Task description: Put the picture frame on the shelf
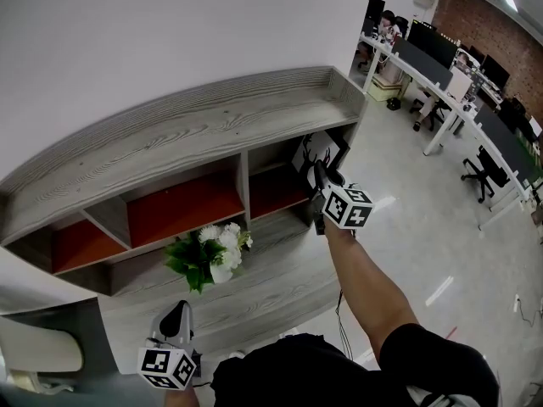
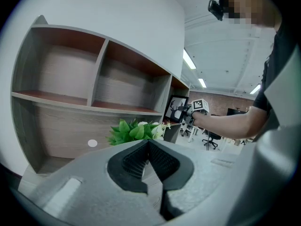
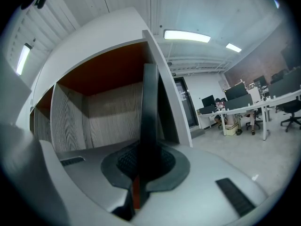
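Observation:
The picture frame point(image 1: 319, 151), black with a white deer print, is upright at the mouth of the shelf's point(image 1: 195, 134) rightmost compartment. My right gripper point(image 1: 320, 183) is shut on its lower edge. In the right gripper view the frame point(image 3: 149, 102) shows edge-on, pinched between the pads of the right gripper point(image 3: 142, 166), with the orange-lined compartment just behind it. My left gripper point(image 1: 176, 322) hangs low at the near left, and in its own view the left gripper point(image 2: 149, 147) is shut with nothing in it. From there the frame point(image 2: 176, 109) shows far off.
A pot of green leaves and white flowers point(image 1: 212, 257) stands on the shelf's low ledge, left of the frame. A white chair point(image 1: 34, 350) is at the near left. Desks point(image 1: 441, 91), office chairs and seated people fill the room to the right.

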`<state>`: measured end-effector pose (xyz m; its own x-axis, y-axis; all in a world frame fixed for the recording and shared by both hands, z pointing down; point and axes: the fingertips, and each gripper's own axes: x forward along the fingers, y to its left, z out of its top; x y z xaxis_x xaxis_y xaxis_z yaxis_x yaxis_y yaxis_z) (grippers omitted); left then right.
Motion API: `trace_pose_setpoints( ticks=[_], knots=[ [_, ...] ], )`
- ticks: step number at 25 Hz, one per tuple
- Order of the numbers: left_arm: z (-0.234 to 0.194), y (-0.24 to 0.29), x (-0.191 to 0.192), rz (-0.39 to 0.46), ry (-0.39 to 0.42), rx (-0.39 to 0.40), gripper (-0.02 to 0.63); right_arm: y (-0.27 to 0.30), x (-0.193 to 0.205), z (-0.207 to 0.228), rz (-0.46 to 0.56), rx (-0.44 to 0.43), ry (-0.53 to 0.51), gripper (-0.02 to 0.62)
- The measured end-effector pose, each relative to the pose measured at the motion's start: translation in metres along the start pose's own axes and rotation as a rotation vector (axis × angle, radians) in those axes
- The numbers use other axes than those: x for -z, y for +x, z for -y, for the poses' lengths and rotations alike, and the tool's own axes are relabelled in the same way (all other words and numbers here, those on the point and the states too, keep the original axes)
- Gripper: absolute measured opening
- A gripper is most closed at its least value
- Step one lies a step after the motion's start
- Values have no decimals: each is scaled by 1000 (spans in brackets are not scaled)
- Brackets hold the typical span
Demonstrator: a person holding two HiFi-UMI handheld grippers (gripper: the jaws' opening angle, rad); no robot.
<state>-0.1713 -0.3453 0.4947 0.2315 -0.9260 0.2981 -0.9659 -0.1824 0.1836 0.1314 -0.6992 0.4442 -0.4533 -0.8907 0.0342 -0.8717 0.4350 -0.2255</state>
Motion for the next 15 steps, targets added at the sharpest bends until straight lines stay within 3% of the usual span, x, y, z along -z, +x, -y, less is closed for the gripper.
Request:
trace_pose_setpoints(
  ticks=[4, 9, 15],
  knots=[
    [1, 3, 0, -2, 2, 19, 9, -1, 0, -2, -16, 5, -46, 37],
    [2, 5, 0, 1, 4, 49, 9, -7, -2, -9, -33, 12, -87, 151],
    [1, 4, 0, 10, 7, 80, 9, -22, 0, -7, -50, 28, -94, 186]
  ],
)
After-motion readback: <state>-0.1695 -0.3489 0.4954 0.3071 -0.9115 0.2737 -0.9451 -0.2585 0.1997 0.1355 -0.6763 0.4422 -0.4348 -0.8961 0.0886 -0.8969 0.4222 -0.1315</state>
